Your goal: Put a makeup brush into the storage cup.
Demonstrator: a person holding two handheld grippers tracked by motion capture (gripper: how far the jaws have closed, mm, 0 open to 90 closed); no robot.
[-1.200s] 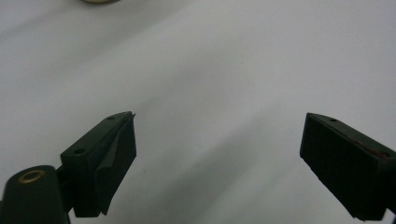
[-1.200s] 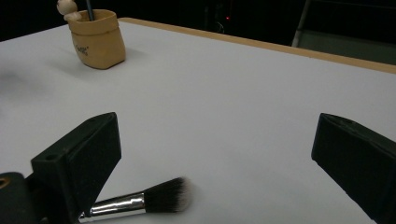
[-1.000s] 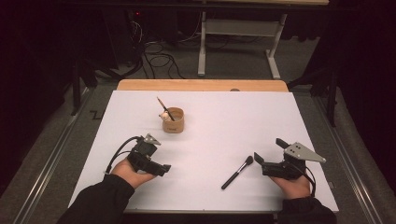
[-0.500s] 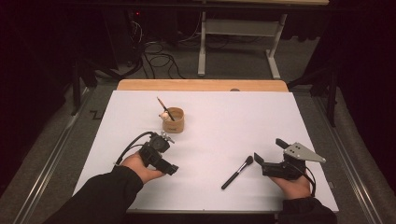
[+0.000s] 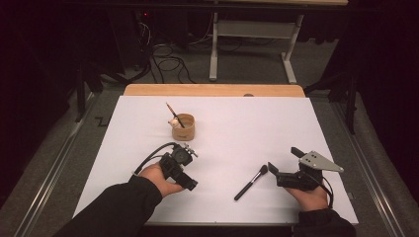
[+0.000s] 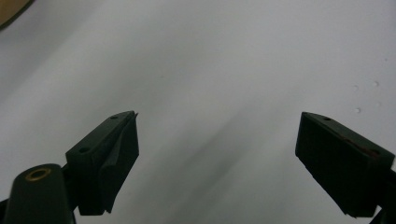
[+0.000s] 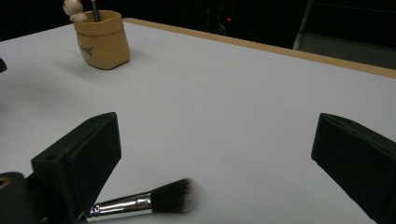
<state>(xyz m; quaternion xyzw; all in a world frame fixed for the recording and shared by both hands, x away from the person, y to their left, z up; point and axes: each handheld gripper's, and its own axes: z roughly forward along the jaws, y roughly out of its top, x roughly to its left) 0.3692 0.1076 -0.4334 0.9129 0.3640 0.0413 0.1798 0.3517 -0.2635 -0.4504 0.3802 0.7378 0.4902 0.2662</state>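
Observation:
A black makeup brush lies on the white table, its bristle head toward my right gripper. In the right gripper view the brush lies just by the left jaw of the right gripper. The jaws stand wide apart and nothing is between them. A tan cup holding a thin stick and a small figure stands farther back, also seen as the cup. My left gripper is in front of the cup. In its own view the left gripper is open over bare table.
A wooden strip edges the far side of the table. Behind it are cables on the floor and a metal table frame. White surface stretches between the cup and the brush.
My left hand has moved right, toward the middle of the table, with its gripper still open. The right gripper and the brush have stayed where they were.

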